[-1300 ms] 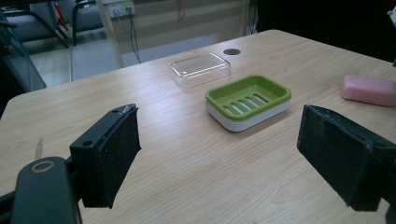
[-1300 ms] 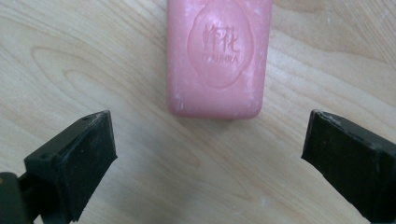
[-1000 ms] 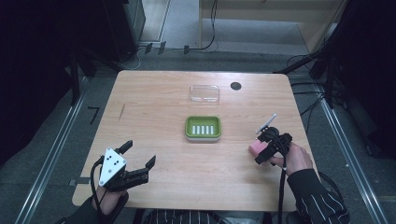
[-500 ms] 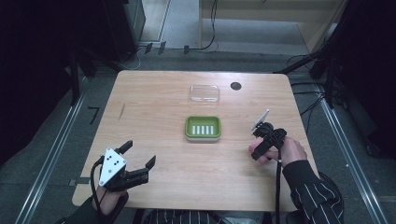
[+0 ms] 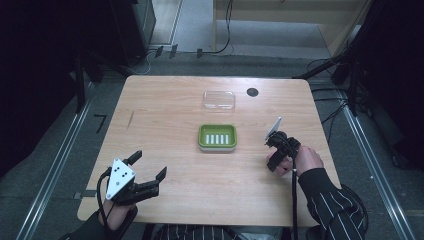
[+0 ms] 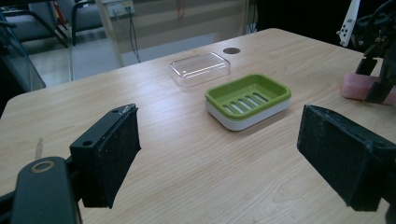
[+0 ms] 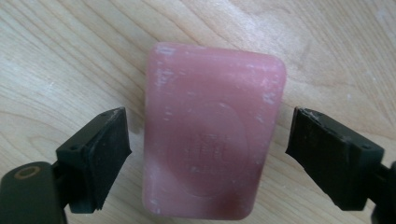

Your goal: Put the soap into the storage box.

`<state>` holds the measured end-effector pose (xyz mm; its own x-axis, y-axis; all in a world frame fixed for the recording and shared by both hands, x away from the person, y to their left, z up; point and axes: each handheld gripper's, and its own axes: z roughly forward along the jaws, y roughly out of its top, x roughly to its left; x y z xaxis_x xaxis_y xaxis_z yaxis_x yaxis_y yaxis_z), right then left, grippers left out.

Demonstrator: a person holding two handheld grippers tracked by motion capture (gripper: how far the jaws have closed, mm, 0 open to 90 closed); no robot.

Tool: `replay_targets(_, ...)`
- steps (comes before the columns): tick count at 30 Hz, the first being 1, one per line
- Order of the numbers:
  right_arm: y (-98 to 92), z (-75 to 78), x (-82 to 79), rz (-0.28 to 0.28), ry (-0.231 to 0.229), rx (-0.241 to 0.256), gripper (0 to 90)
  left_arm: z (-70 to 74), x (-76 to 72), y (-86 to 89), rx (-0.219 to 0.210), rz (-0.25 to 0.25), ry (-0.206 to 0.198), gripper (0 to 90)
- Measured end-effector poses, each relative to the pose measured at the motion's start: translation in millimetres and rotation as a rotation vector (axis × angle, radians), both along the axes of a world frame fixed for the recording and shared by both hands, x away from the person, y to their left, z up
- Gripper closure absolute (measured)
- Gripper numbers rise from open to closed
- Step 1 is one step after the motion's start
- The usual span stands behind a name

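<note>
1. Since a second ago, the right gripper (image 5: 274,156) has been shifting left and tipping down over the soap (image 7: 212,128), while the left gripper (image 5: 150,172) is staying put at the near left of the table (image 5: 165,100).
2. Nearest the person, the left gripper is hovering with its jaws spread wide and nothing between them.
3. At the near right, a hand (image 5: 306,160) in a striped sleeve is holding the right gripper pointed down at the table.
4. In the right gripper view, the jaws are standing open on either side of the pink soap, one just beside each long edge, neither touching it; the soap is lying flat on the wood.
5. Farther in, at the table's middle, a green dish (image 5: 217,137) with a slotted floor is sitting empty.
6. Beyond it, a clear lid (image 5: 219,100) is lying on the table, with a dark round hole (image 5: 252,92) just to its right.
</note>
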<state>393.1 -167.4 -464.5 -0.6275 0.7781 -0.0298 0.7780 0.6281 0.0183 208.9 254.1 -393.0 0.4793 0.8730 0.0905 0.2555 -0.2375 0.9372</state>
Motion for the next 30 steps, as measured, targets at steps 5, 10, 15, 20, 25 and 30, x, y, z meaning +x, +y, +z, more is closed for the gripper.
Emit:
replay_targets(5,1.5,-0.5,-0.1,0.002,0.007,-0.004,17.9,0.0,-0.1,-0.2,0.0,-0.001,0.0,13.3)
replay_targets(10,2.8,0.0,-0.7,0.004,-0.005,-0.012,22.6,0.0,-0.1,-0.1,0.001,-0.001,-0.001,13.3)
replay_targets(15,4.0,-1.9,-1.4,0.001,0.001,-0.022,24.8,0.0,-0.2,0.1,-0.001,-0.001,-0.002,13.3)
replay_targets(20,4.2,-2.9,-1.6,-0.003,0.002,-0.03,30.7,0.0,-0.3,0.0,-0.001,-0.001,-0.002,13.3)
replay_targets(25,4.1,-2.3,-1.9,0.002,0.003,-0.023,33.9,-0.1,-0.3,-0.2,0.0,0.0,-0.003,13.3)
replay_targets(30,3.2,-2.4,-1.8,-0.001,0.008,-0.016,34.6,-0.1,-0.3,-0.3,-0.001,0.0,-0.004,13.3)
